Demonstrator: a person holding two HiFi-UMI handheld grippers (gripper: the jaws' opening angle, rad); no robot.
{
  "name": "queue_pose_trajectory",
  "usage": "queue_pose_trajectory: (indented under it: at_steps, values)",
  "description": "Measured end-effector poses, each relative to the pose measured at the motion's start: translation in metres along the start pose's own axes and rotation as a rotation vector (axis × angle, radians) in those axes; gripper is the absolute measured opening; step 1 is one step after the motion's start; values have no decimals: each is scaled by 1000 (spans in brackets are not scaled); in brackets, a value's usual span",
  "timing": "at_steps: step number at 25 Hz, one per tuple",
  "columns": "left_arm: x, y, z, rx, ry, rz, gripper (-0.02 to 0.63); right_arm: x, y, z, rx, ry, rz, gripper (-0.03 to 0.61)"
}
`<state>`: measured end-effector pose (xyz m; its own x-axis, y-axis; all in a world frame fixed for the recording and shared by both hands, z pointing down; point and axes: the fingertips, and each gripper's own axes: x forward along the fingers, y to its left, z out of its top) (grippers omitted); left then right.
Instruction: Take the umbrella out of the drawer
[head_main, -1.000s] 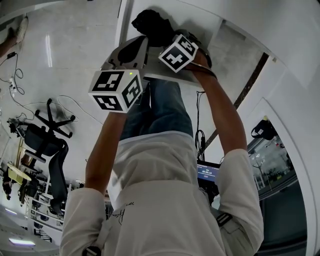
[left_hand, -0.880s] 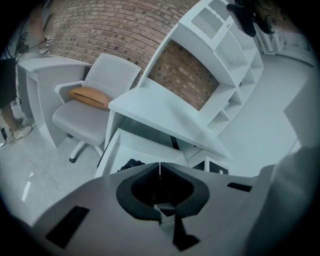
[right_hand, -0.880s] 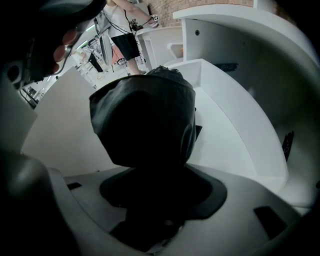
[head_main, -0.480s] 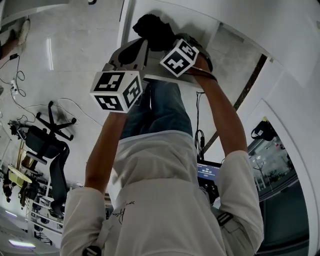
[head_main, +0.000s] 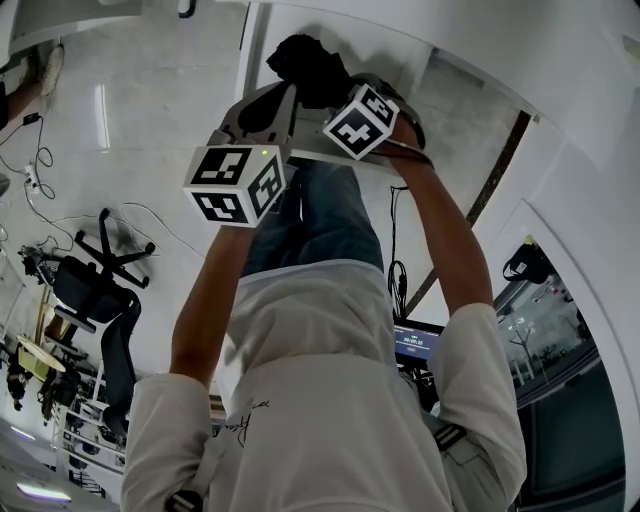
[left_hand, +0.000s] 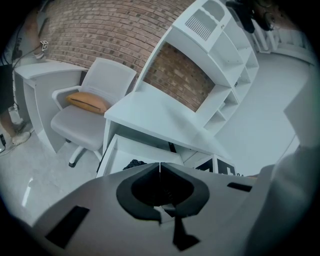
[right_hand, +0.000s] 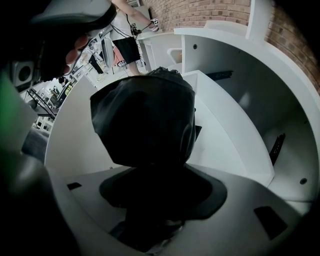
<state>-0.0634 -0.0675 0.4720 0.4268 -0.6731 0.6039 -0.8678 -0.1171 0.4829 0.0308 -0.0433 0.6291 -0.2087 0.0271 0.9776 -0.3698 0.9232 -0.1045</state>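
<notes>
where its own view looks along the jaws, the right gripper (right_hand: 152, 185) is clamped on a black folded umbrella (right_hand: 142, 117), which fills the middle of that frame in front of the open white drawer (right_hand: 227, 135). whether the umbrella touches the drawer's floor is hard to tell. in the head view it shows as a dark bundle at upper centre. the left gripper (left_hand: 160, 167) has its jaws pressed together on nothing; beyond it stand a white desk (left_hand: 150, 112) and a grey office chair (left_hand: 95, 95) with an orange cushion (left_hand: 87, 102).
</notes>
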Motion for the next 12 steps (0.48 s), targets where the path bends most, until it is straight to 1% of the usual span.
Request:
queue_pose_trajectory:
  at_steps: [6,12]
  values:
    - [-6,-5,2,7,-15,6,18,-8,2,-1,-6,-11,-13,252]
    - [-11,-7,-2,10,-11,1,18,-13,4,1,-9,-20,-22,252]
